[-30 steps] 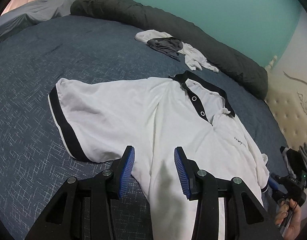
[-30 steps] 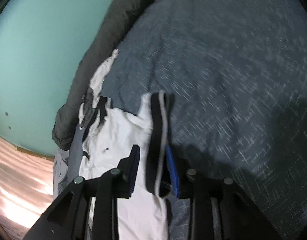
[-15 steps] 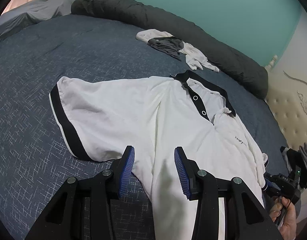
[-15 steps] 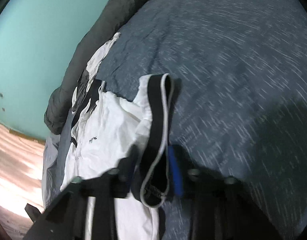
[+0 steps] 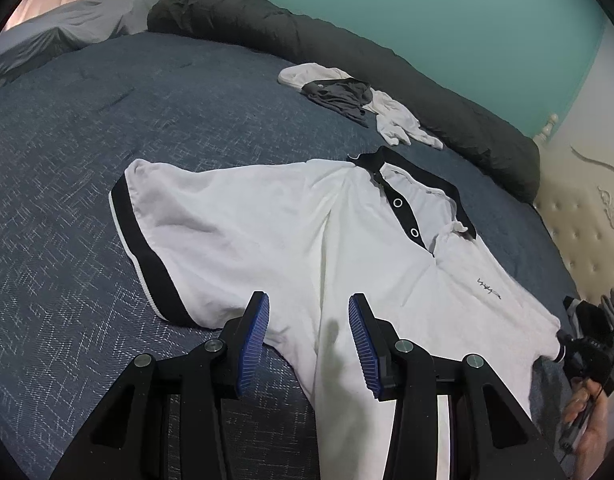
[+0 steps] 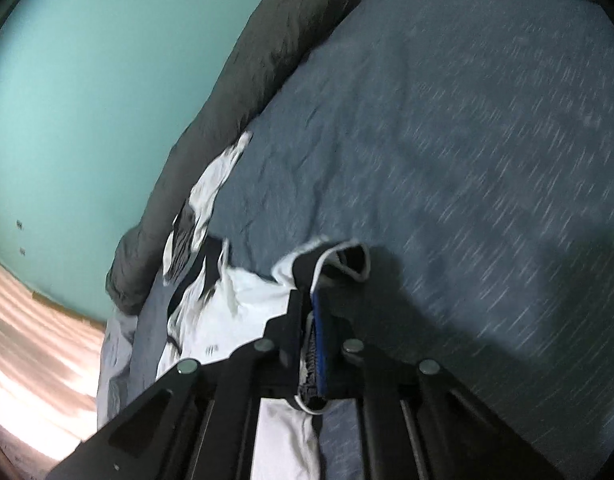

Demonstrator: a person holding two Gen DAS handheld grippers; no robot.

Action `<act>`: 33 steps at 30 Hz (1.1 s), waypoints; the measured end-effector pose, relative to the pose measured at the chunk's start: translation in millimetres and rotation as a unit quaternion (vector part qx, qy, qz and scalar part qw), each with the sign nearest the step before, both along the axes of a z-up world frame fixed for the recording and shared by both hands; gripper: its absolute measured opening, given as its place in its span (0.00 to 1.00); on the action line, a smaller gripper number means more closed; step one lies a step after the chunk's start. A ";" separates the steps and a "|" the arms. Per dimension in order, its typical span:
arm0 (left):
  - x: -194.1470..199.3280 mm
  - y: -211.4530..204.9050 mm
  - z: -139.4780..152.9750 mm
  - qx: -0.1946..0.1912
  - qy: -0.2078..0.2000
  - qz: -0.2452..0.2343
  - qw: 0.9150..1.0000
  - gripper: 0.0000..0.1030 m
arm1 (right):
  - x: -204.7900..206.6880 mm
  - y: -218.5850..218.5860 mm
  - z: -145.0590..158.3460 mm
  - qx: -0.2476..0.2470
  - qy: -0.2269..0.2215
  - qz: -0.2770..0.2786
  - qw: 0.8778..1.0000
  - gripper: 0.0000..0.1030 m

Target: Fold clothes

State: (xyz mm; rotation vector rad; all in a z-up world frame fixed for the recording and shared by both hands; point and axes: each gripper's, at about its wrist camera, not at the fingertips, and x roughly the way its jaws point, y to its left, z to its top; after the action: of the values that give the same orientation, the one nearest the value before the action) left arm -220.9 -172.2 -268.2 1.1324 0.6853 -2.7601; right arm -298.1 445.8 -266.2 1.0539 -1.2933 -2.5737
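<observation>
A white polo shirt (image 5: pixel 291 232) with black trim lies spread face up across the middle of the frame on a blue bed (image 5: pixel 67 152), collar toward the upper right and one black-banded sleeve fanned out at the left. The left claw (image 5: pixel 309 338) hangs released just above the shirt's body near the bottom of the frame, its blue pads apart and holding nothing. At the lower right edge, the right claw (image 6: pixel 309 332) is clenched on the black cuff of the other sleeve (image 6: pixel 331 264), which stands bunched up from the bed in its own blurred view. A heap of other clothes (image 5: pixel 347 98) waits at the upper right beside a dark rolled duvet (image 5: pixel 387 64). The likely trouble lies in the narrow hold: only the cuff's edge is pinched, so a quick swing across could let it slip free, or drag the loose shirt body along and crease the fold line.
</observation>
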 end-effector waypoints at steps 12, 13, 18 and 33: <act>-3.5 5.2 -4.5 -0.006 -0.006 -0.007 1.000 0.44 | -18.3 3.1 -39.0 -0.031 -0.099 0.031 0.994 0.10; -3.8 5.8 -4.8 -0.007 -0.007 -0.008 1.000 0.44 | -15.6 5.8 -39.4 -0.028 -0.102 0.025 0.994 0.11; -2.7 4.8 -4.6 -0.007 -0.006 -0.007 1.000 0.44 | -5.2 26.0 -19.0 -0.011 -0.055 -0.034 0.998 0.39; -4.0 10.0 -2.8 0.002 -0.001 -0.014 1.000 0.44 | -85.7 12.2 -26.1 0.047 -0.114 0.069 0.990 0.30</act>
State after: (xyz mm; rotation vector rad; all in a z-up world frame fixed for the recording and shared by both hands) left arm -224.9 -162.2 -271.0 1.1556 0.6788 -2.7817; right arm -383.8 458.0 -292.3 1.4384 -1.1046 -2.4903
